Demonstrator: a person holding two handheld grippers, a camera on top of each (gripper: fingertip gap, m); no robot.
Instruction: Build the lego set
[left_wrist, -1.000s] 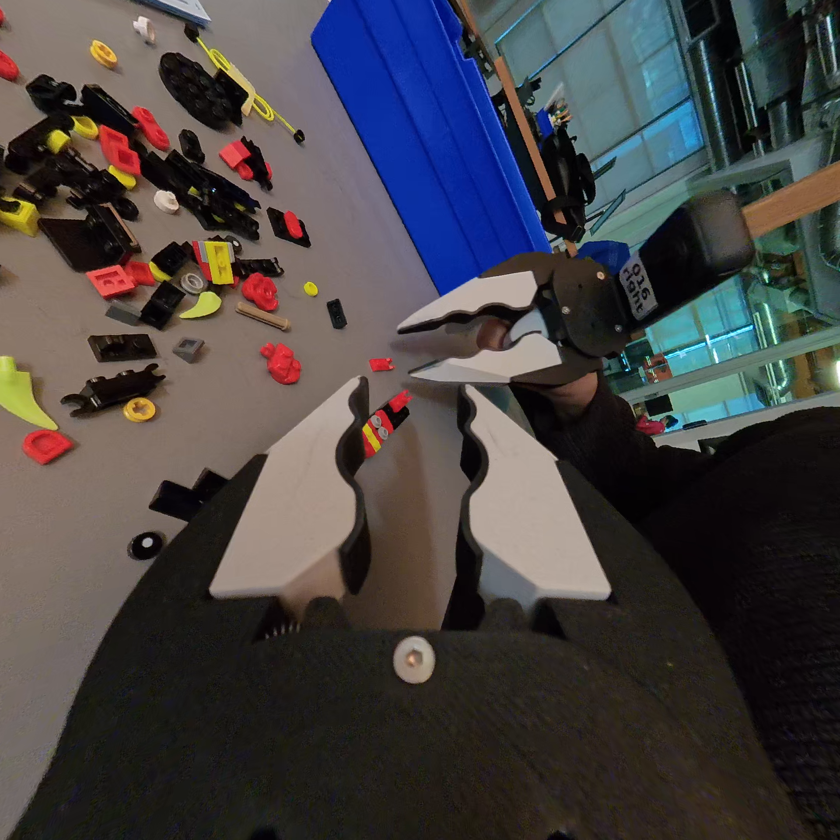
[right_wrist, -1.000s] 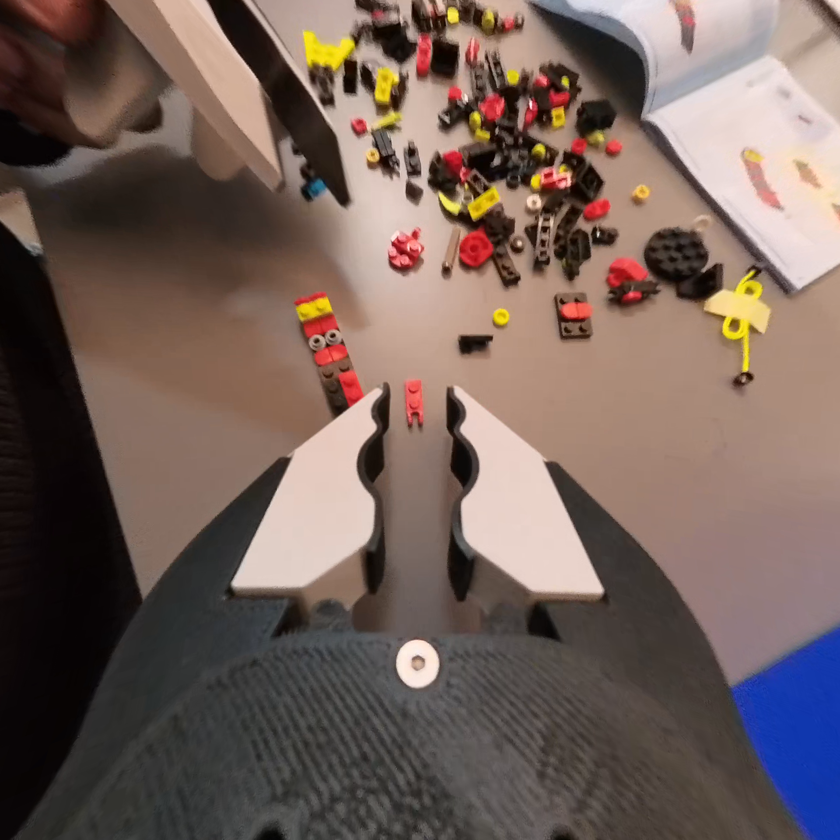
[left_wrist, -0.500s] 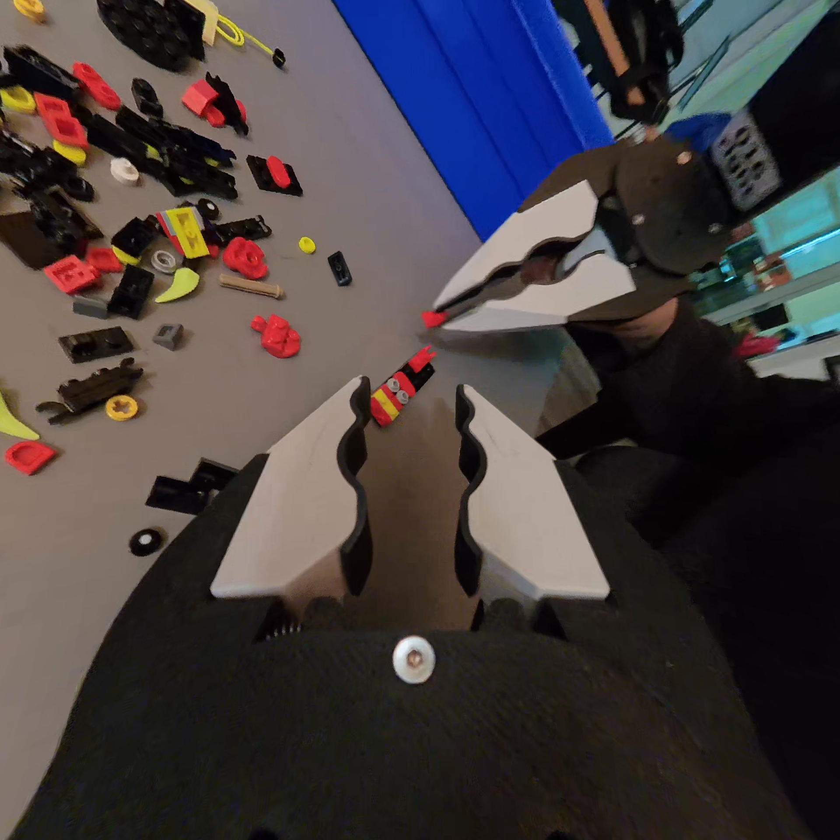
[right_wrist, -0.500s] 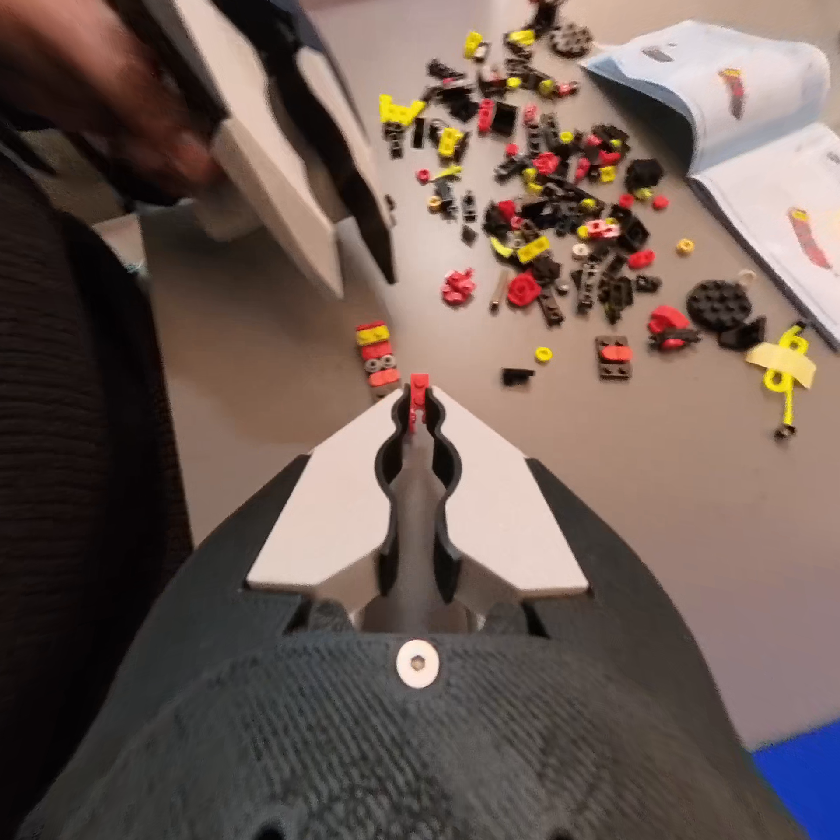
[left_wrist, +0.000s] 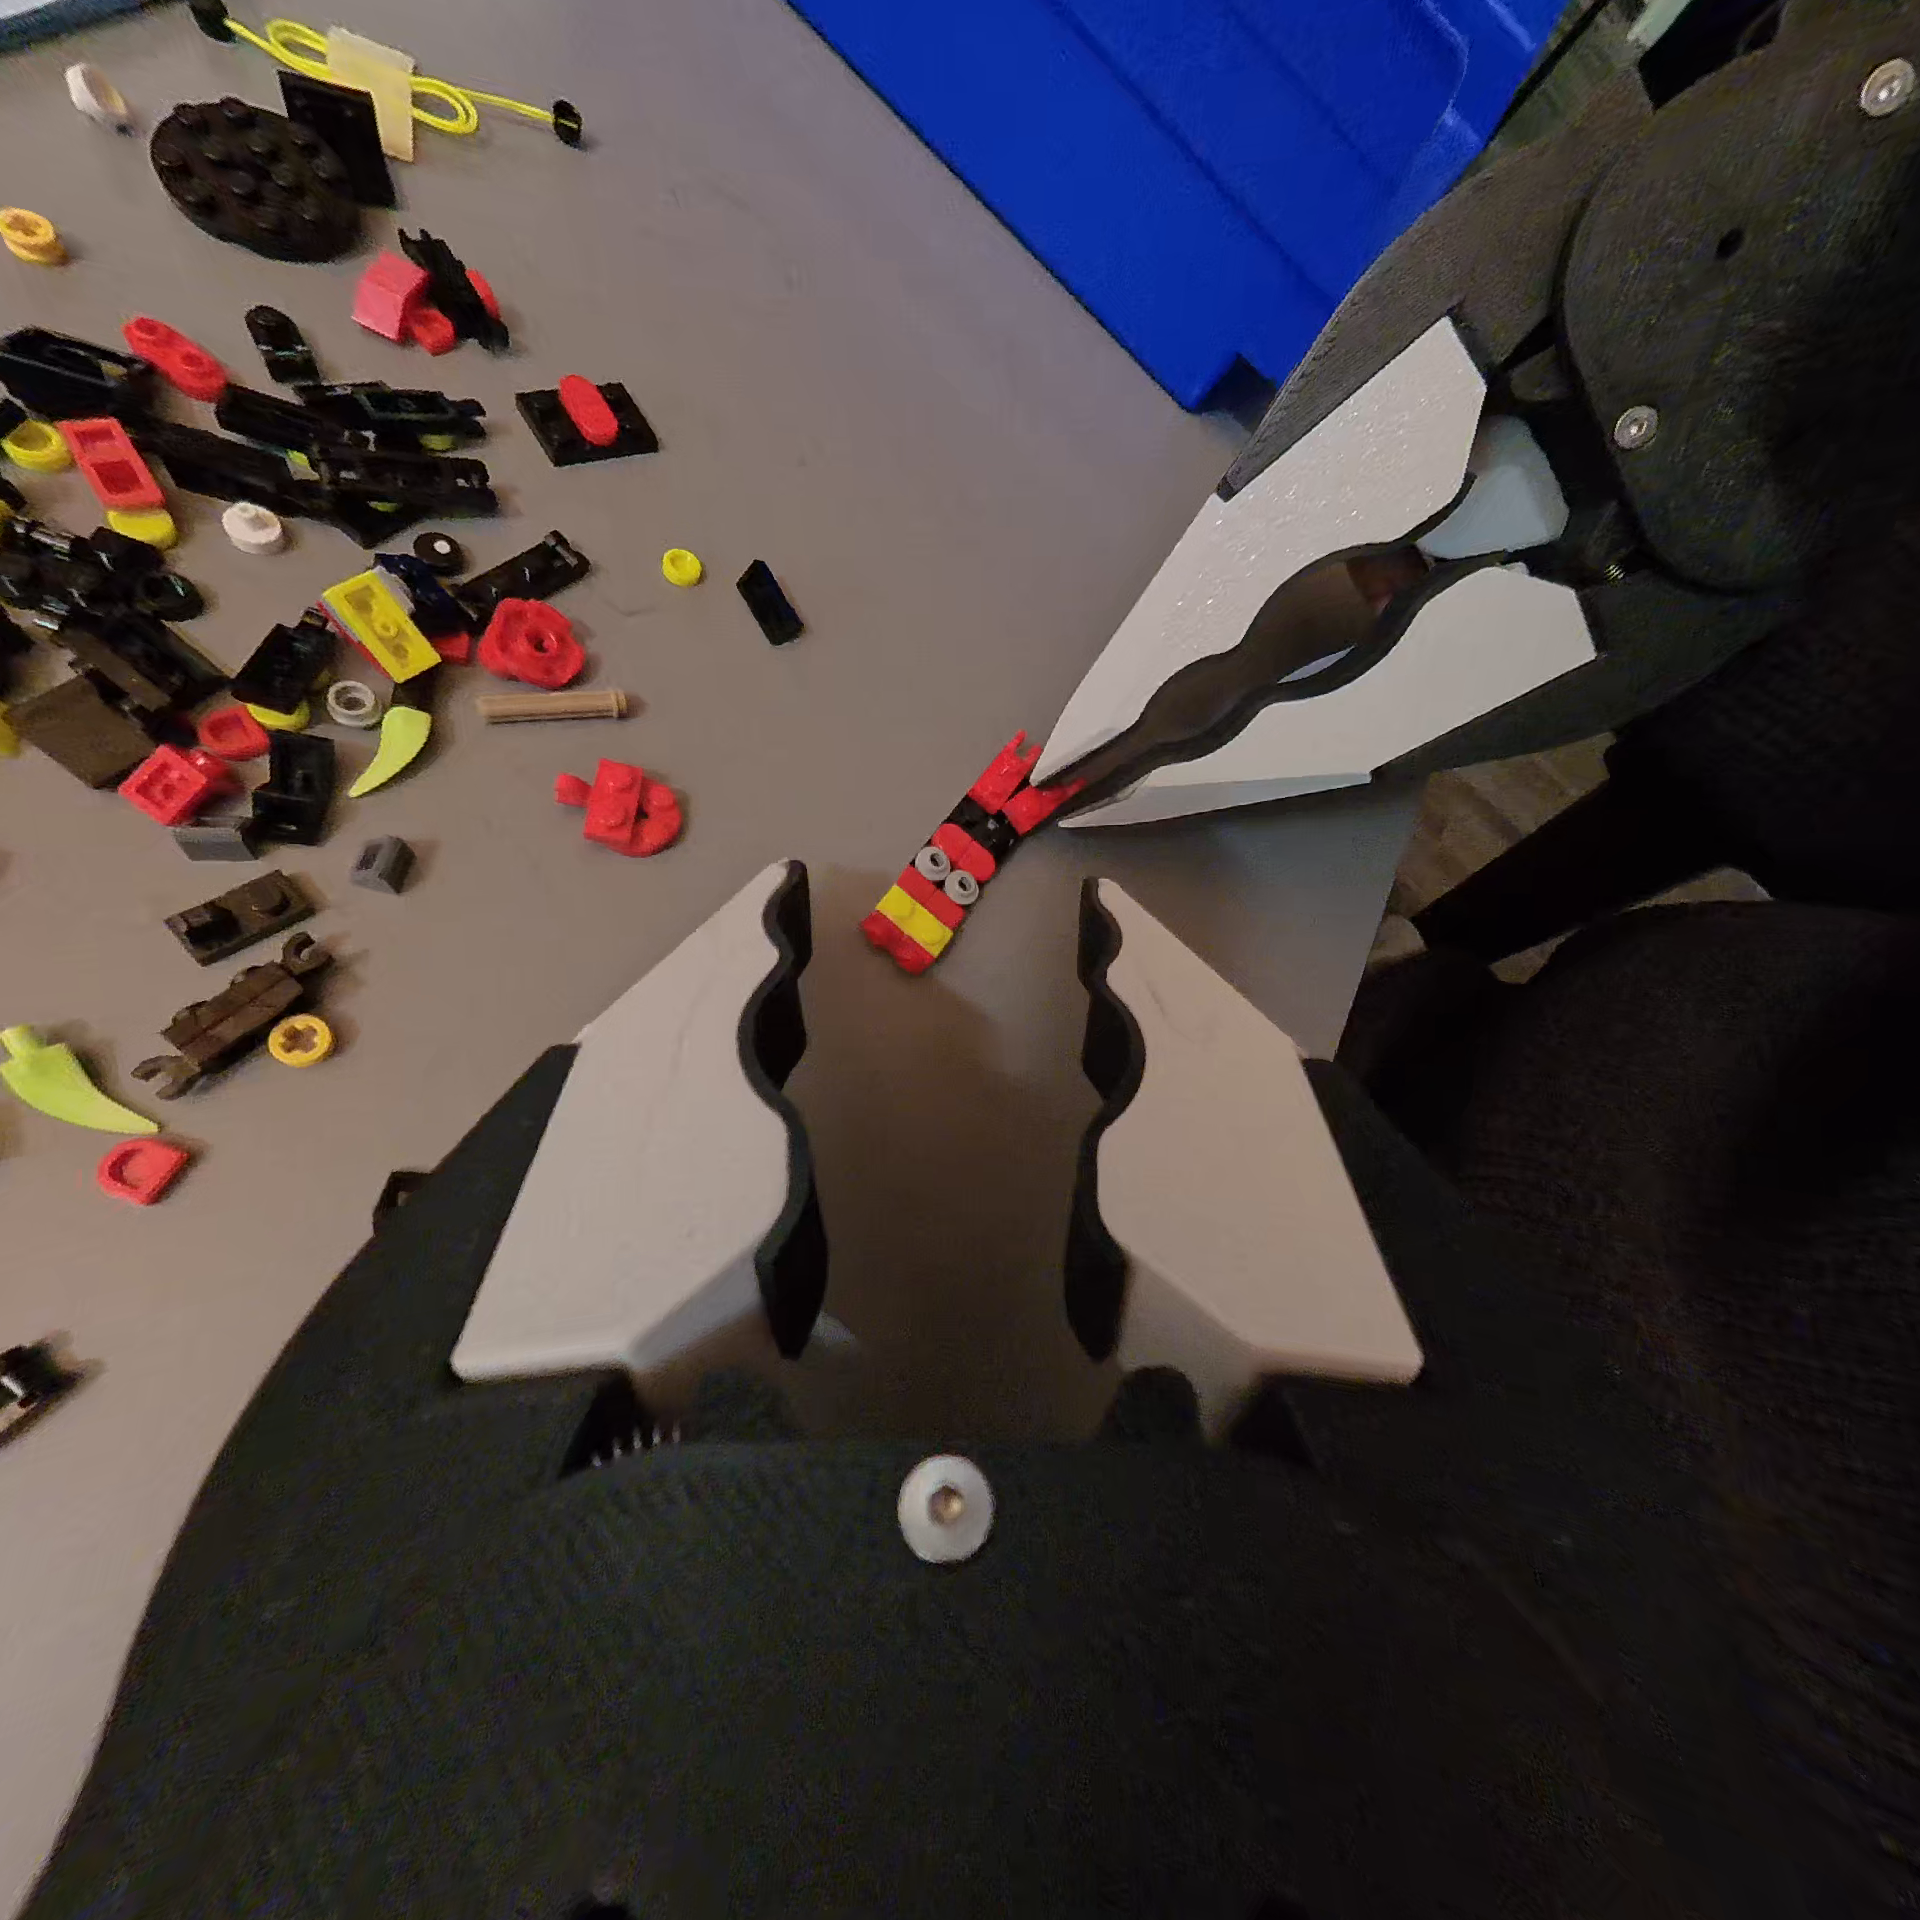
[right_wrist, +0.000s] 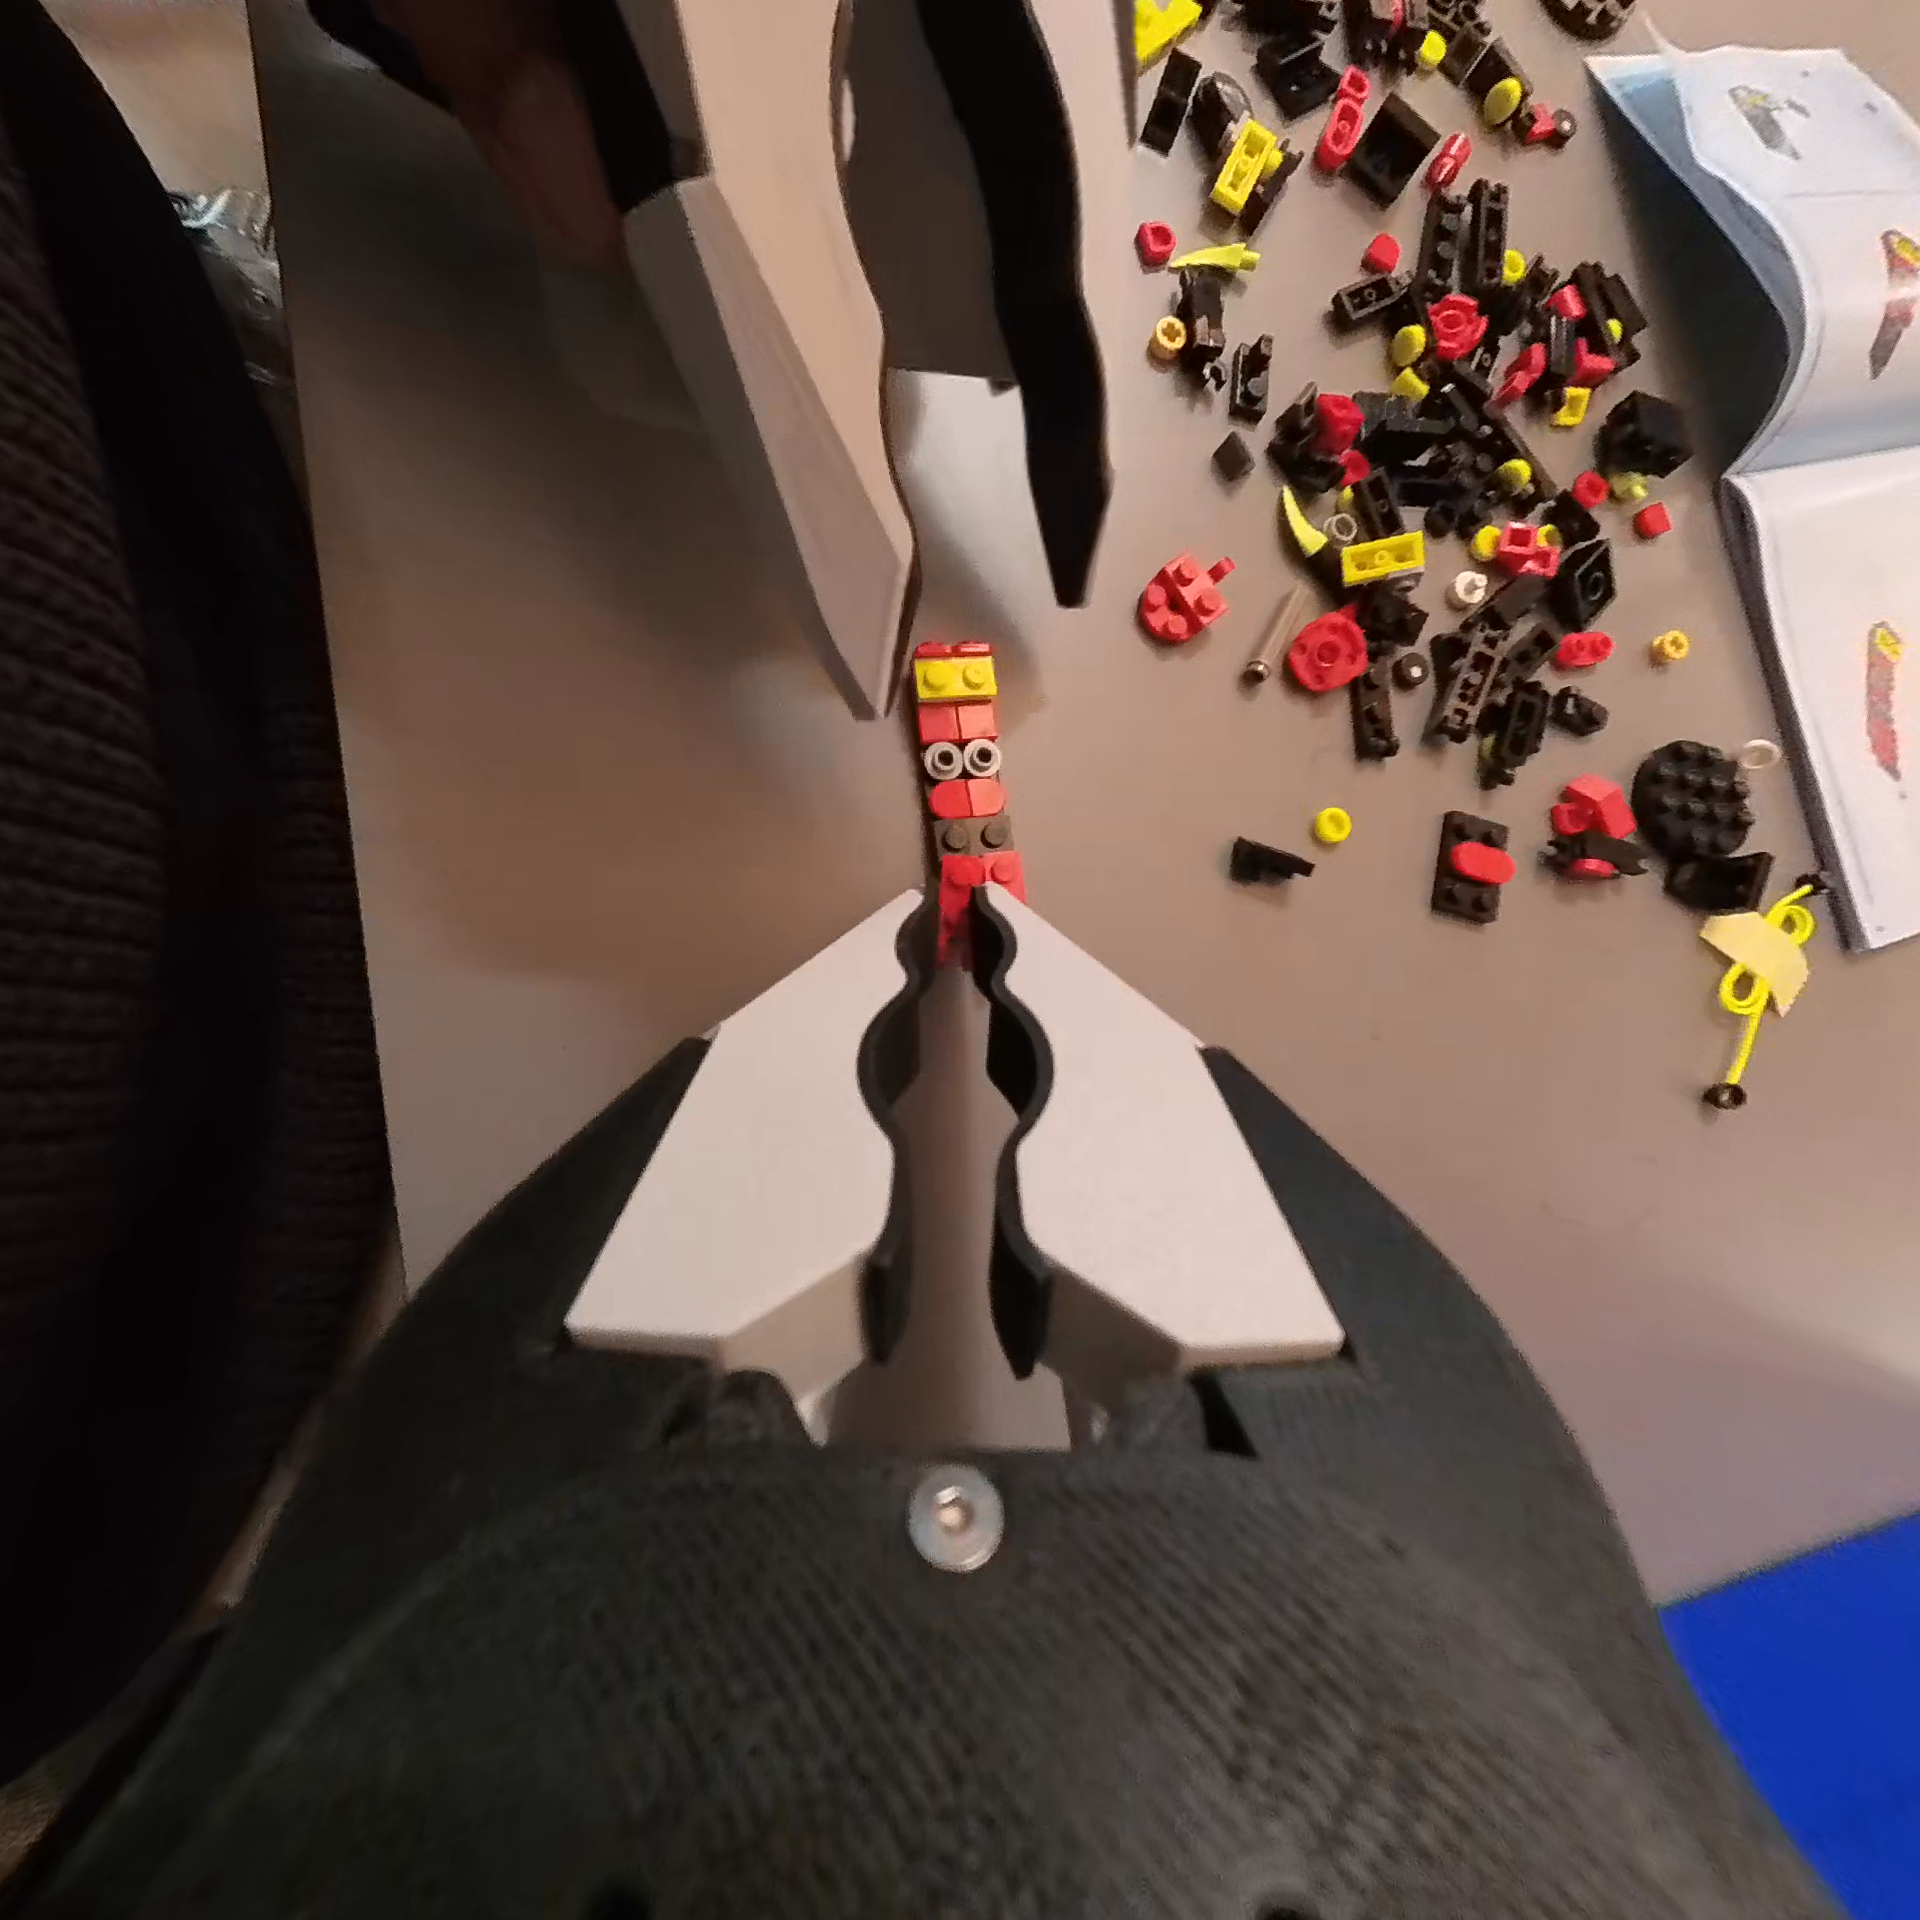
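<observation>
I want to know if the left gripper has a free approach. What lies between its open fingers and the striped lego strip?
Only bare grey table, seen in the left wrist view: the left gripper stops just short of the lego strip.

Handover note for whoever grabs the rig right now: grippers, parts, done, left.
Right gripper: shut on a small red clip plate, holding it at the near end of the long red, yellow and black brick strip lying on the grey table. Whether the plate is seated cannot be told.
Left gripper: open and empty, just off the strip's yellow end.
Loose red, black and yellow bricks lie scattered beyond, beside the open instruction booklet.
Done: the strip is partly stacked.
Left: probably steady the strip with the left gripper, press the plate home, then continue from the pile.
</observation>
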